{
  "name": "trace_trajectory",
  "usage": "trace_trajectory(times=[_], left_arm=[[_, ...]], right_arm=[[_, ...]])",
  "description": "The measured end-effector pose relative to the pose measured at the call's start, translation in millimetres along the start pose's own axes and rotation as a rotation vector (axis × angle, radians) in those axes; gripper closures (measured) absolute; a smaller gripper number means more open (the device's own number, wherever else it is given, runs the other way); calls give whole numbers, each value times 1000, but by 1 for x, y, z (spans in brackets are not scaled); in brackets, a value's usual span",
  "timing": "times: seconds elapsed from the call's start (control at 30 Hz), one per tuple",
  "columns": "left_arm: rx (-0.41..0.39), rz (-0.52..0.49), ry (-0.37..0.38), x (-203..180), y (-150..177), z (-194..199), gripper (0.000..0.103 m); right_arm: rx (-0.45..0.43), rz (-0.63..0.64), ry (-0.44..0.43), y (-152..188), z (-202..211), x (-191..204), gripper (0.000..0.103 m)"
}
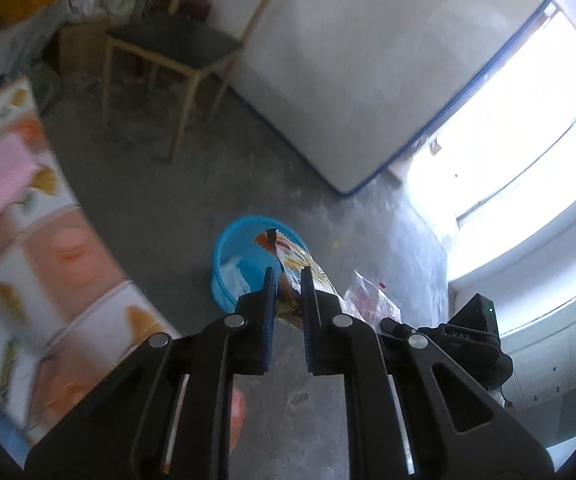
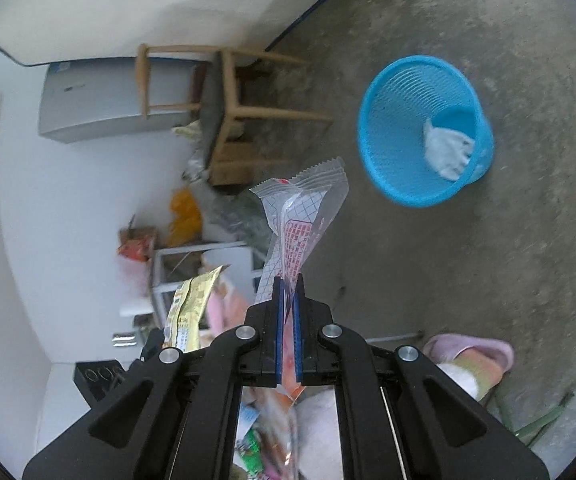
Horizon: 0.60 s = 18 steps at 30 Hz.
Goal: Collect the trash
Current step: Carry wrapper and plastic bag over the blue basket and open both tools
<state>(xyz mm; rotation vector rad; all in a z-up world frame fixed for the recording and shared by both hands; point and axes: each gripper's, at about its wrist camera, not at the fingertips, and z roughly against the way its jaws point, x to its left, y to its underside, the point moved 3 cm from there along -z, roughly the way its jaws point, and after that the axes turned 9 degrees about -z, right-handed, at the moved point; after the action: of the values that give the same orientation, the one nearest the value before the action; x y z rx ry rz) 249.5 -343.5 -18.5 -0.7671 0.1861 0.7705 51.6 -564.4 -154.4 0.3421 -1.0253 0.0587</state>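
My left gripper [image 1: 288, 280] is shut on a yellow and orange snack wrapper [image 1: 293, 258], which sticks up in front of the blue mesh basket [image 1: 236, 264] on the floor. That same yellow wrapper [image 2: 192, 304] shows at the lower left of the right wrist view. My right gripper [image 2: 288, 284] is shut on a clear plastic wrapper with red print [image 2: 302, 216], held left of and nearer than the blue basket [image 2: 404, 128]. White crumpled paper [image 2: 446, 152] lies inside the basket. The clear wrapper [image 1: 372, 300] appears just right of my left fingers.
A wooden chair [image 1: 168, 52] stands by a white mattress [image 1: 368, 60] leaning on the wall. A table with a patterned cloth [image 1: 36, 248] is at the left. Bags and boxes [image 2: 184, 212] pile up in the corner. A pink slipper [image 2: 476, 356] lies on the concrete floor.
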Motion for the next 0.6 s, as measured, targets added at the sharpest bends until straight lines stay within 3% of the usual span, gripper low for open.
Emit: trace_trajectory(times=[0.17,0.3,0.33,0.37,0.4,0.43,0.47,0.53,0.6], left_arm=[[101,2,3,-4,-22,-76,93],[130,-5,-5,-9,-43,-125,91],[143,2,-2,-9,-48,-140,78],[153,15,-20,-7,-50,-150,53],[160,37,-51,-3,-52,-159,41],[147,69,-85,2,-53,-164,37],[142,82,-94,4,-54,-165,36],[146,109,-93,11,-51,-162,36],[126,119,-74,12,-48,-153,35]], right_arm=[[-32,10,102,-36,-27,-3,98],[-78,36,195,-78,-56,-3,95],[-84,51,218,-92,-68,-4,95],[-87,55,233,-103,-76,-6,87],[-88,69,253,-116,-88,-10,75],[-100,81,288,-127,-97,-15,54],[-129,76,331,-133,-101,-22,50],[-163,71,390,-142,-106,-35,50],[-166,54,396,-142,-106,-46,50]])
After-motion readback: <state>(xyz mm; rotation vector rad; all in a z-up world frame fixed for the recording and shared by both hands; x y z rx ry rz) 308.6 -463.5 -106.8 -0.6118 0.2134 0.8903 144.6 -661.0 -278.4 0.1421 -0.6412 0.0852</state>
